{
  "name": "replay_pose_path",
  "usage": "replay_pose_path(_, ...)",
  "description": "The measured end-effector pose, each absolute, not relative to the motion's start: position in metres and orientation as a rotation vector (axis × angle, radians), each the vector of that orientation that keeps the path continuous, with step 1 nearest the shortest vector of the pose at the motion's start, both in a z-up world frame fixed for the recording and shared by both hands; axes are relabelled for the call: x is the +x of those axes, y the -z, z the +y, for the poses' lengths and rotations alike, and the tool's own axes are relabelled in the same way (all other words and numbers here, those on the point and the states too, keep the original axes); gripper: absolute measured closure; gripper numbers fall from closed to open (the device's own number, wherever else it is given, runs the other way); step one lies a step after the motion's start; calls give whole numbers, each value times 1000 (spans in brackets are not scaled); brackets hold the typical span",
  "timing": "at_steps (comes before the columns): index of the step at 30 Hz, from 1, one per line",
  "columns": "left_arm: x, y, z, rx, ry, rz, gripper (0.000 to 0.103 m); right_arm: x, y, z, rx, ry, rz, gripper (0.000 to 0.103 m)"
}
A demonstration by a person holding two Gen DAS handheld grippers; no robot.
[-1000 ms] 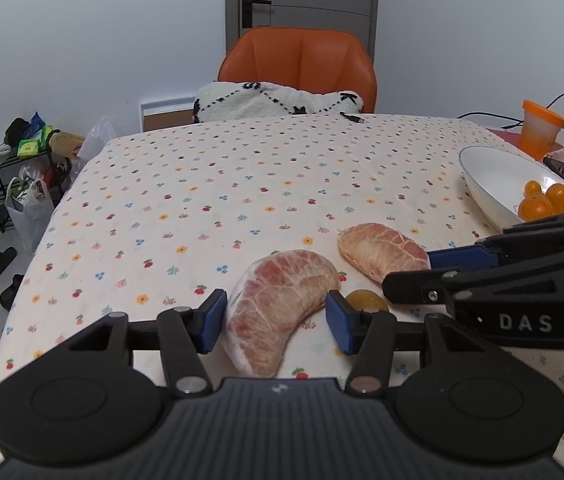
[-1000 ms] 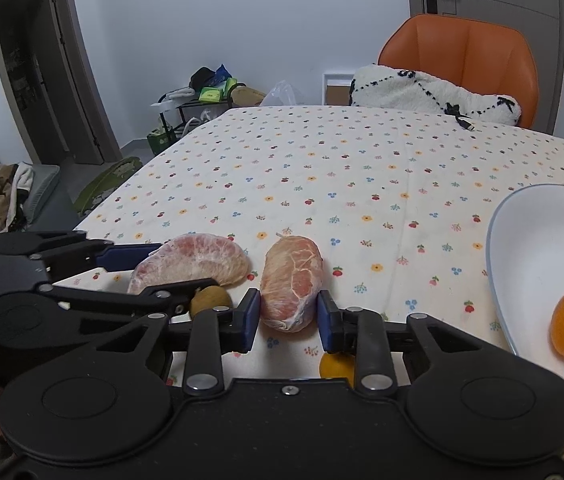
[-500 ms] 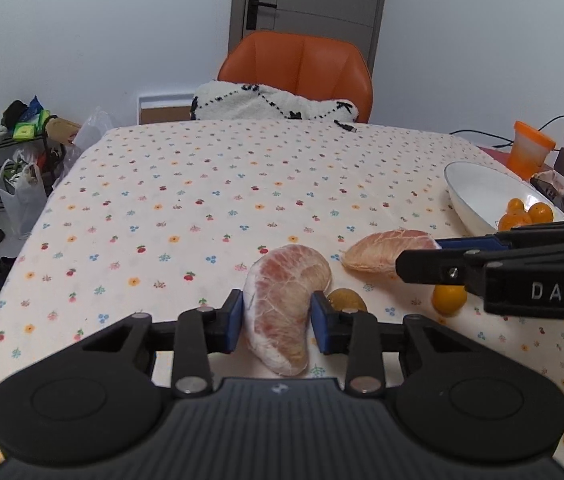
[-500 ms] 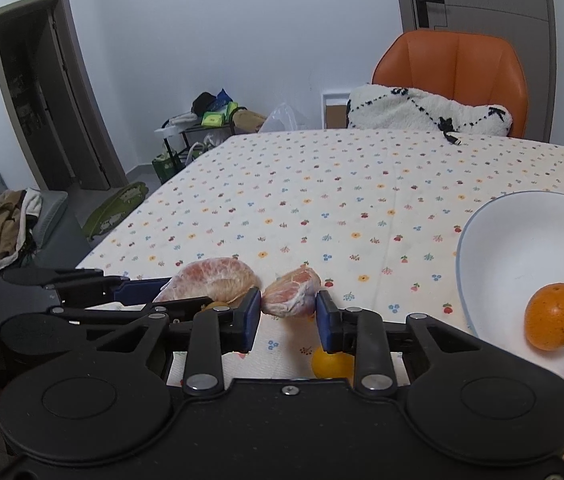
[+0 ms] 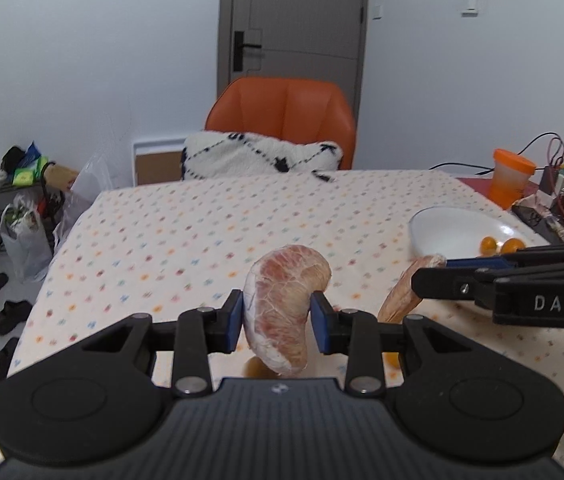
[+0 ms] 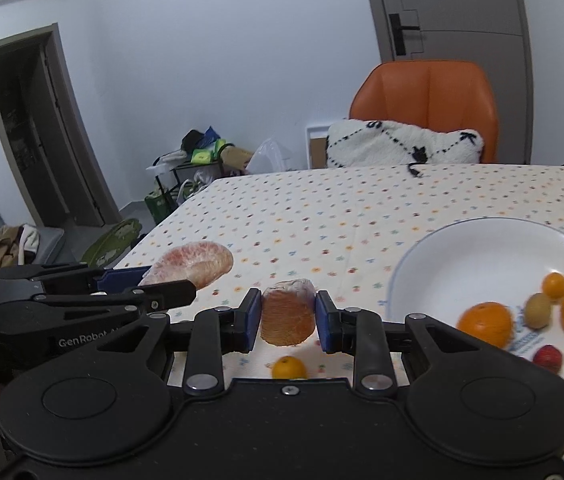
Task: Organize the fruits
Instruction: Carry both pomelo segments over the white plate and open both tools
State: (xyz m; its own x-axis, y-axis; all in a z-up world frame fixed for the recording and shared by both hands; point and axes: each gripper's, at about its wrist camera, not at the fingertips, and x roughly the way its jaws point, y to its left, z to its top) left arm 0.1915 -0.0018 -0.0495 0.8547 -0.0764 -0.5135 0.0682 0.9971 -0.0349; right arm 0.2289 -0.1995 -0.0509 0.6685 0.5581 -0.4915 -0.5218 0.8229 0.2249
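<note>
My left gripper point(image 5: 278, 316) is shut on a large peeled pomelo segment point(image 5: 283, 304), held above the dotted tablecloth. A smaller pomelo segment point(image 6: 287, 312) is lifted too, with my right gripper point(image 6: 287, 316) shut on it. From the left wrist view that smaller segment point(image 5: 405, 292) shows at the tip of the right gripper. The white bowl point(image 6: 481, 248) sits to the right with oranges point(image 6: 485, 322), a kiwi point(image 6: 537, 310) and a red fruit point(image 6: 547, 356) in it. A small orange point(image 6: 289, 368) lies on the cloth below the right gripper. Another small fruit point(image 5: 256, 366) peeks out under the left gripper.
An orange chair point(image 5: 282, 120) with a white patterned cushion point(image 5: 258, 156) stands at the table's far edge. An orange cup point(image 5: 509, 178), cables and clutter crowd the far right. A rack with bags point(image 5: 14, 200) and shoes stand on the floor to the left.
Both grippers closed on their pomelo segments and lifted them off the tablecloth. The views now tilt upward, with the table lower in frame.
</note>
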Motion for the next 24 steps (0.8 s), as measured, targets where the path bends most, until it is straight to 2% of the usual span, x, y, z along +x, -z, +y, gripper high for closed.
replay_pose_path(24,211,32,-99,47,233,491,69,222,43,-292,144,-485,520,77)
